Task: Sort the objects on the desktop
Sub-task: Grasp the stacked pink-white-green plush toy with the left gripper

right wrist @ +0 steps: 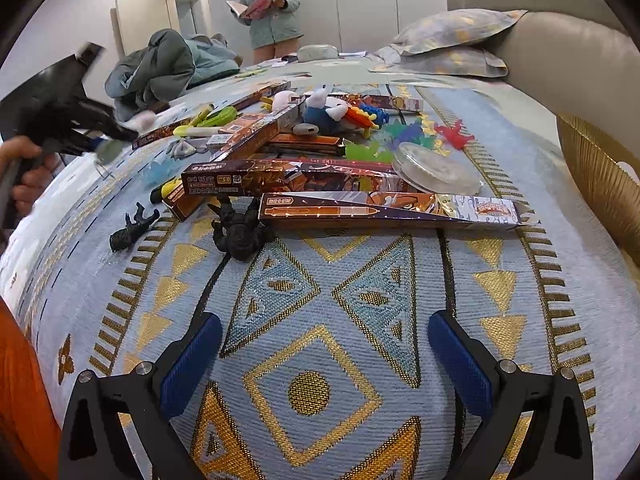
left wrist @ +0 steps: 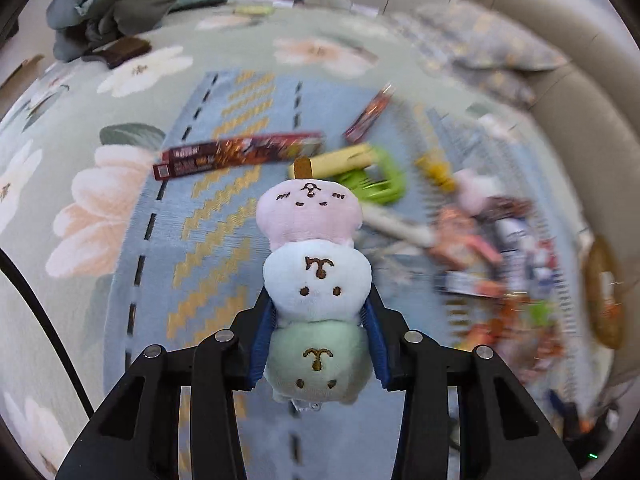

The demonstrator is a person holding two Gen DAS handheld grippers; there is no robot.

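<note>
Aloft over the blue-and-gold woven mat (left wrist: pixel 224 216), the left gripper (left wrist: pixel 318 354) pinches a pink, white and green stacked plush skewer (left wrist: pixel 316 280) by its green end; top-heavy, it may slip. Right gripper (right wrist: pixel 324 364) hangs released, near the clutter.

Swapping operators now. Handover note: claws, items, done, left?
Left claw: shut on the plush skewer toy, held above the blue woven mat.
Right claw: open, holding nothing, low over the mat.
Pile ahead of the right claw: pen boxes, two black figures, clear round case, blue plush.
Done: plush picked.
Left: place it, sort the pile.
</note>
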